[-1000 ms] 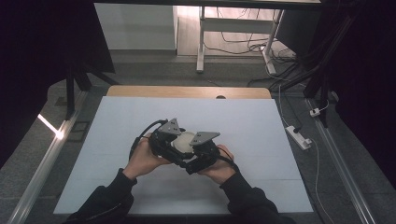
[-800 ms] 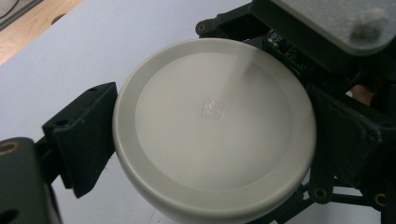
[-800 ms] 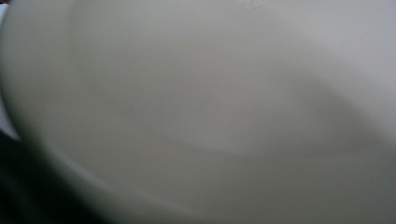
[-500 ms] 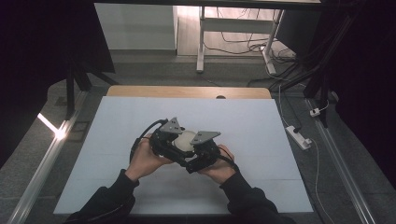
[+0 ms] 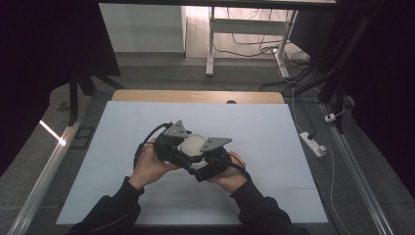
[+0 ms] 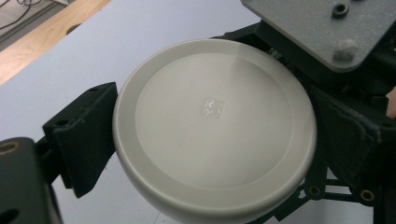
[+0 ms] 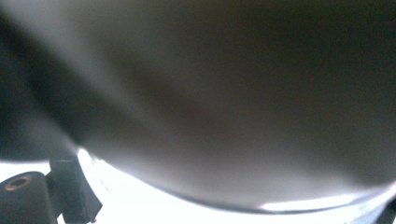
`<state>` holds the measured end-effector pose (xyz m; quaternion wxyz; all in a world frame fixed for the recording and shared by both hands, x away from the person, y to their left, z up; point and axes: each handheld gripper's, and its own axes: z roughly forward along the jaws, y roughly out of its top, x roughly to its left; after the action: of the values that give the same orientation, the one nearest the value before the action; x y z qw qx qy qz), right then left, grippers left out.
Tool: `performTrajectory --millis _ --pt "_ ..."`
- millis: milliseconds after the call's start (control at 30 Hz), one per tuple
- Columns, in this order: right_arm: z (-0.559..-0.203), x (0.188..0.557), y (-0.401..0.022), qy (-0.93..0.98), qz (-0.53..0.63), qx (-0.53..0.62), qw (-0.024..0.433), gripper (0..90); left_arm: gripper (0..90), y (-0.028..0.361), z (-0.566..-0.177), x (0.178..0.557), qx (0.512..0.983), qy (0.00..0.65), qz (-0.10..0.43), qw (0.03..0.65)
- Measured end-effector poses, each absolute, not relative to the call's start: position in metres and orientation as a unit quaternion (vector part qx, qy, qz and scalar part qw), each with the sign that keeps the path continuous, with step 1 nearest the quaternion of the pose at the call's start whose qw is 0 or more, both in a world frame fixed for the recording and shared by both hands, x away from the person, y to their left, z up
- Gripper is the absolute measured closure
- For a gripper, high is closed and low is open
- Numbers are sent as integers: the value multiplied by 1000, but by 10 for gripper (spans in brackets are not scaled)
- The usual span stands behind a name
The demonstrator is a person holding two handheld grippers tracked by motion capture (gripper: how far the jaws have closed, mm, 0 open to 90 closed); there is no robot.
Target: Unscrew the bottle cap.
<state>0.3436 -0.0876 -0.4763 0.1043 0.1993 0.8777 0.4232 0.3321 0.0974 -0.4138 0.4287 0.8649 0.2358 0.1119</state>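
A white round bowl (image 5: pixel 192 144) is held above the middle of the table between my two grippers, which are pressed close together. In the left gripper view its underside (image 6: pixel 215 126) faces the camera, with a small square mark at the centre. The left gripper (image 5: pixel 177 145) is shut on it, one black finger (image 6: pixel 84 135) against its rim. The right gripper (image 5: pixel 208 157) sits right behind the bowl, its body (image 6: pixel 350 130) touching the far rim. In the right gripper view the bowl's blurred wall (image 7: pixel 233 93) lies against the camera, hiding that grip.
A pale sheet (image 5: pixel 284 132) covers the table, with a wooden strip (image 5: pixel 195 96) along the far edge. A white power strip (image 5: pixel 313 143) lies on the floor to the right. Metal table legs (image 5: pixel 210 44) and cables stand beyond.
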Motion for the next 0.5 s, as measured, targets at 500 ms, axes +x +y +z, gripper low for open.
performTrajectory --millis 500 --pt "-476 345 -91 877 421 205 108 66 79 108 -410 333 859 249 121 430"
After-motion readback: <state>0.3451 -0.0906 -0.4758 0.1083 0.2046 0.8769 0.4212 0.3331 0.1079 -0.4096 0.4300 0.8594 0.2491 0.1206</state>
